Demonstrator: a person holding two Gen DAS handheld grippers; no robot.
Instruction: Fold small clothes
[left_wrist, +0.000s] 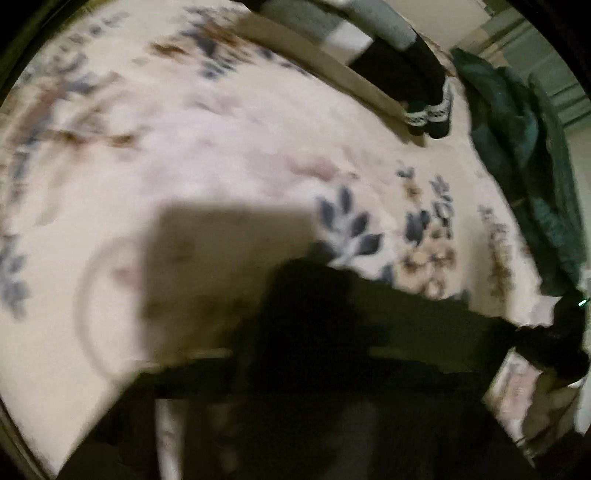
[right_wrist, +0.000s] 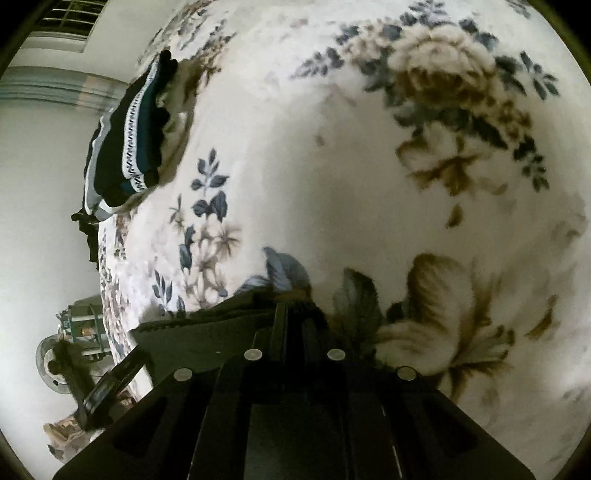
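Observation:
A small dark garment (left_wrist: 406, 325) is held up over a white floral bedspread (left_wrist: 221, 147). In the blurred left wrist view it stretches from my left gripper (left_wrist: 303, 295), whose dark fingers merge with the cloth, to my right gripper (left_wrist: 565, 332) at the right edge. In the right wrist view my right gripper (right_wrist: 295, 310) is shut on the garment's edge (right_wrist: 207, 332), which hangs to the left. My left gripper shows there at the lower left (right_wrist: 107, 387).
A stack of folded dark and grey clothes (right_wrist: 125, 140) lies at the bed's far edge, also in the left wrist view (left_wrist: 406, 62). A dark green pile (left_wrist: 524, 155) lies to the right. A fan (right_wrist: 55, 362) stands beside the bed.

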